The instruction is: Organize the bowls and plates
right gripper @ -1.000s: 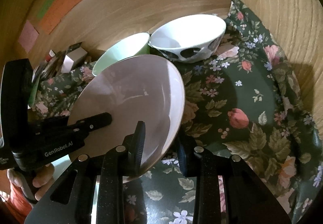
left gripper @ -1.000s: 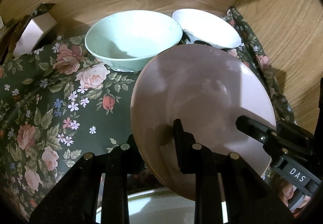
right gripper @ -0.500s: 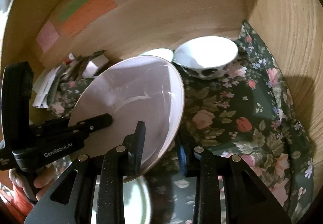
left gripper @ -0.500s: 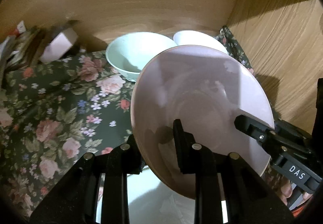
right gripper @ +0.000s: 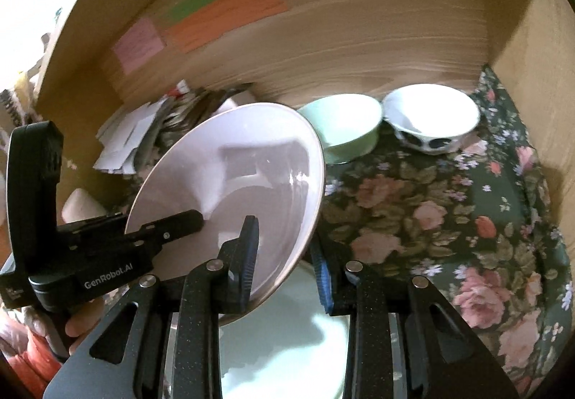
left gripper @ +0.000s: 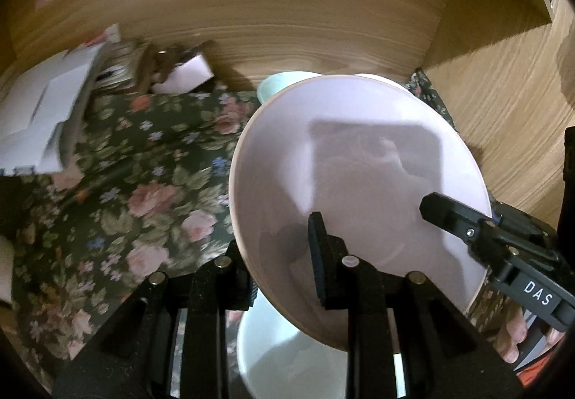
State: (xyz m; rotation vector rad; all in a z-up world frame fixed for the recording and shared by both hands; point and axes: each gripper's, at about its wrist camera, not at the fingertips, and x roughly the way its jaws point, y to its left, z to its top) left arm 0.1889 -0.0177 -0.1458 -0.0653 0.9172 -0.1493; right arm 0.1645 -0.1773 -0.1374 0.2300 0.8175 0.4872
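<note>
At the far left of the right wrist view, a loose pile of white papers and envelopes [right gripper: 125, 143] is lying against the wooden back wall [right gripper: 359, 39], under a pink, a green and an orange paper strip [right gripper: 226, 18] stuck to that wall. Next to the right, the left claw [left gripper: 284, 262] is clamping the near rim of a large, shallow, pale pink ceramic plate [left gripper: 359, 176], one finger inside the plate and the other behind its edge. The plate is tilting up steeply above the dark floral cloth [left gripper: 118, 190] that is covering the tabletop. The right claw [right gripper: 284, 262] is gripping the same plate on its opposite rim, one blue-padded finger [right gripper: 249, 255] on the inner face and the other behind the edge. Below the raised plate, another pale, whitish dish [right gripper: 287, 345] is lying flat; its full shape is hidden by the claws. Further right, a mint-green ceramic bowl [right gripper: 345, 125] is standing upright on the cloth by the back wall, and a white bowl with dark patches on its outside [right gripper: 431, 118] is sitting just beside it, near the right-hand wooden side wall [right gripper: 539, 75].
</note>
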